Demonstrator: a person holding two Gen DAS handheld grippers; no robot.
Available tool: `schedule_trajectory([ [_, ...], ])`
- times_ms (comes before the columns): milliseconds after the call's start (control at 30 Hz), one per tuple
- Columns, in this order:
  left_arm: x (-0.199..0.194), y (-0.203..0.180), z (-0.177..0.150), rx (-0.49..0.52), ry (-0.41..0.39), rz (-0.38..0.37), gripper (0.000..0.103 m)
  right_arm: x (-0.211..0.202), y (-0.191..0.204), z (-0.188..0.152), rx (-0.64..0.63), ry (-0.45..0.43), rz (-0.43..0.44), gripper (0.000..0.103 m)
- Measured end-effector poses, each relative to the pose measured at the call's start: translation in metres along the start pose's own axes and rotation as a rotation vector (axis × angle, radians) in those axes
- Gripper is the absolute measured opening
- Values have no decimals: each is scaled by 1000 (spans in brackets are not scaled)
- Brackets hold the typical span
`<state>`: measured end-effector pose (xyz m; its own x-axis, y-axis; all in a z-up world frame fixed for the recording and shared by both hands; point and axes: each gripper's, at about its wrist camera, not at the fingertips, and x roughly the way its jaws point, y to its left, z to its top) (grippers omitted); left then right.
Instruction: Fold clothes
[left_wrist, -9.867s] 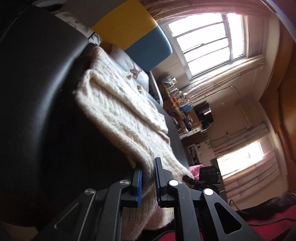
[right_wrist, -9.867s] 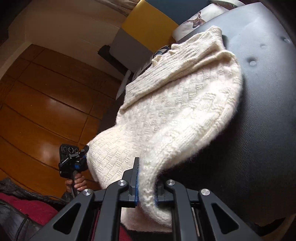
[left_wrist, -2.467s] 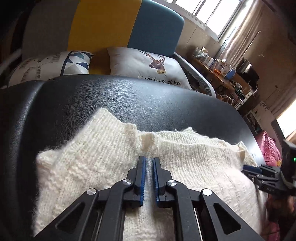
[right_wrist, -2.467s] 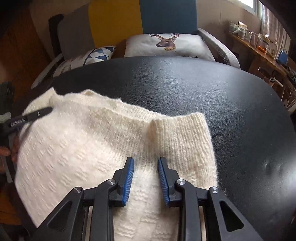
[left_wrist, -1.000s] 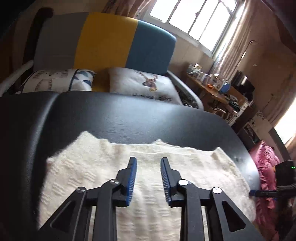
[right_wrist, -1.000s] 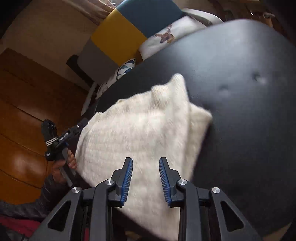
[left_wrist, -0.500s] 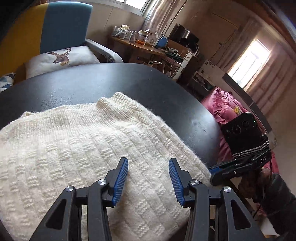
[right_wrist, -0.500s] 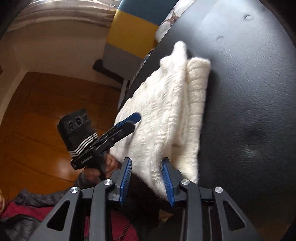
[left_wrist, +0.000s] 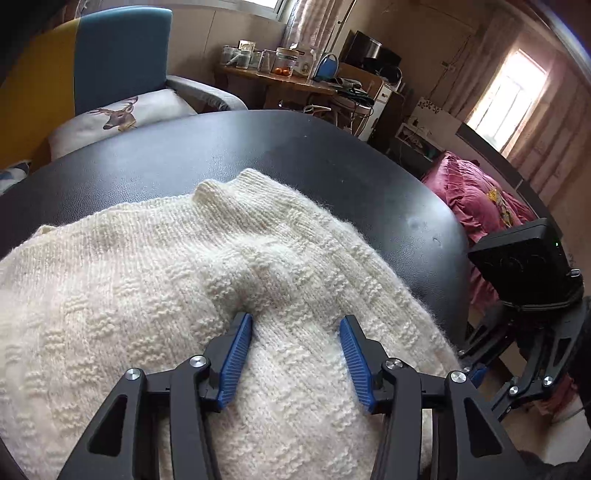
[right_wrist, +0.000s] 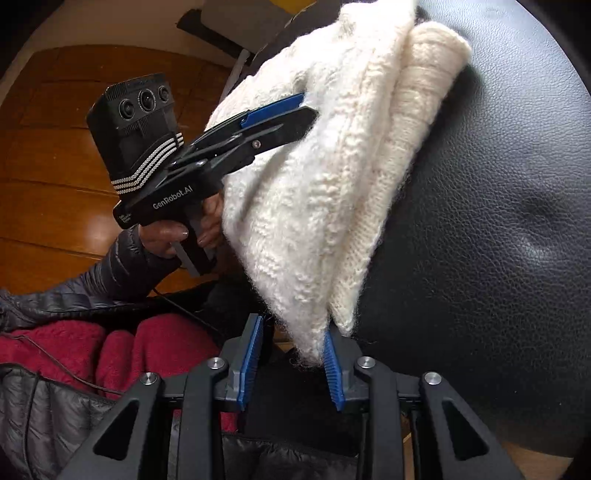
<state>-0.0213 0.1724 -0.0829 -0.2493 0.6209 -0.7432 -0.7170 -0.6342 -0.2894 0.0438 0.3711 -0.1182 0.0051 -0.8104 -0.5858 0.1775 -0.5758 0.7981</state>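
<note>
Cream knitted sweater (left_wrist: 184, 295): folded on round black leather table (left_wrist: 332, 155).
Left gripper (left_wrist: 295, 328): wide open, pressing sweater.
Right gripper (right_wrist: 291, 332): open astride sweater's corner.

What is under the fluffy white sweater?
The white sweater lies folded on a black padded surface, which shows all around it. In the right wrist view, a second folded layer sits beneath the top one. Anything deeper inside the folds is covered.

My left gripper (right_wrist: 295, 105) is black plastic with blue ribbed pads (right_wrist: 275, 105), silver screws, a white "GenRobot.AI" marking and three white stripes below its camera block (right_wrist: 135, 122). Behind it, my sleeve (right_wrist: 122, 267) is dark quilted puffer fabric.
</note>
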Motion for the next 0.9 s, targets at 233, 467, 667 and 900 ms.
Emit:
schedule_trajectory([
  [233,-18,8,1,-59,-5,-15,52,-42,5,-9,87,-160,-118,38],
  [467,-55,35,-24,-176,-68,19,56,-91,73,-2,-45,-570,-244,38],
  [667,-80,61,-50,-269,-106,64,56,-24,111,46,-129,-563,-330,41],
  [900,-76,62,-64,-343,-110,1,57,5,62,50,-99,-473,-613,26],
])
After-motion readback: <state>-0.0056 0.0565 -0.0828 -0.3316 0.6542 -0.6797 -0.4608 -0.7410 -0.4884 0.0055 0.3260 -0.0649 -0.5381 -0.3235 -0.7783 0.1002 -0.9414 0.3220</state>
